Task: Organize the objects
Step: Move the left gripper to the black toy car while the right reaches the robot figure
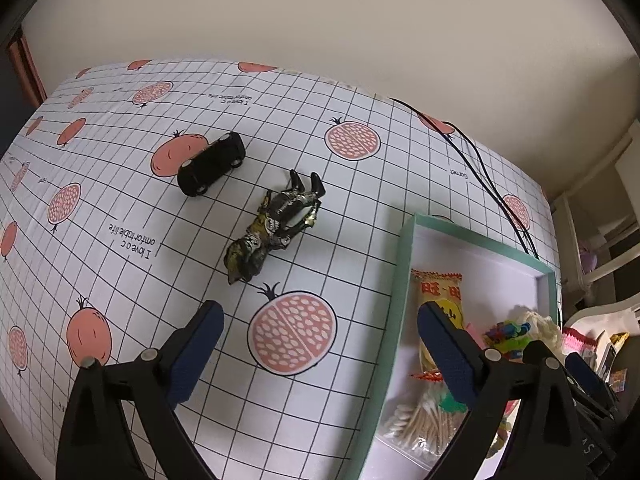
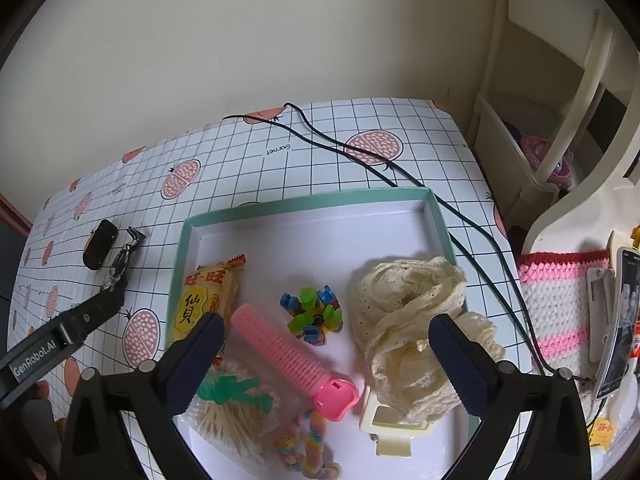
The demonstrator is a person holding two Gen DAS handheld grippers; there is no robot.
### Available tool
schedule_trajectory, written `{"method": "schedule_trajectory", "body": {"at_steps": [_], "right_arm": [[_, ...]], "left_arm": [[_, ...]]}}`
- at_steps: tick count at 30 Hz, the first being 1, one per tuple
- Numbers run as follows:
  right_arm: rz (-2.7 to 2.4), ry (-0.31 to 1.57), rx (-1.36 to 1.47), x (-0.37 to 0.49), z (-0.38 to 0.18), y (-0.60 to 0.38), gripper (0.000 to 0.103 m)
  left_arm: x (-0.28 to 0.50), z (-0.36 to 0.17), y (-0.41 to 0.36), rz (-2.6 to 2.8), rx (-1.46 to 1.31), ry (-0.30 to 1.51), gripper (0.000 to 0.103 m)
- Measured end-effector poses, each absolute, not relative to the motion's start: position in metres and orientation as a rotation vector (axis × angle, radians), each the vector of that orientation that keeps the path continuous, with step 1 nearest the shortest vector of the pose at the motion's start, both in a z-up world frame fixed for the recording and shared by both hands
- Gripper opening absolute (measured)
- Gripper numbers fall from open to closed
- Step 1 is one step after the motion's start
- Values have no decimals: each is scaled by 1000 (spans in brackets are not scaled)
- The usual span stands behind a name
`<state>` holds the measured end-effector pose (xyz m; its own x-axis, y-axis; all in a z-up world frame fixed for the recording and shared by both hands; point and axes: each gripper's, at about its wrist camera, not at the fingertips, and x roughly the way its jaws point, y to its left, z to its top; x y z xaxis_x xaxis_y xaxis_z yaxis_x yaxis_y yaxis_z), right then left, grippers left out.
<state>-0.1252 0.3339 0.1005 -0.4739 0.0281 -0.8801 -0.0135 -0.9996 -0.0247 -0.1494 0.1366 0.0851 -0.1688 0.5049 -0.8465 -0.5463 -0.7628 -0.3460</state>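
Left to right across the gridded tablecloth (image 1: pixel 120 280): a black toy car (image 1: pixel 212 164) stands farthest left, with a dark armoured figurine (image 1: pixel 272 228) lying on its side just beside it, both outside the tray. The left gripper (image 1: pixel 320 356) hovers near the figurine, its jaws wide apart and empty, one finger over the cloth and the other over the tray edge. Next comes the green-rimmed tray (image 2: pixel 182 256), already holding a snack packet (image 2: pixel 208 296), a pink hair roller (image 2: pixel 288 356), a cluster of coloured clips (image 2: pixel 314 312), a bag of cotton swabs (image 2: pixel 228 408) and a cream lace cloth (image 2: pixel 404 320). The right gripper (image 2: pixel 326 360) hangs over the tray, jaws likewise apart, holding nothing. Step in hand, by appearance: gathering the last loose toys. The next move probably calls for lowering the left gripper astride the figurine's narrow torso before closing
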Motion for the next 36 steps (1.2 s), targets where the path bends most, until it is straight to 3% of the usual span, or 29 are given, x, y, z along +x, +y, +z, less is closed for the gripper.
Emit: {"method": "schedule_trajectory", "body": {"at_steps": [16,36], "right_arm": [[2805,-3,-1498,-131,114,294,103],[2942,-153,-1572,-154,92,167,103]], "left_arm": [[-220,66,103,2043,-1377,-36,97],[-301,40,89,2005,-1367,-44,97]]}}
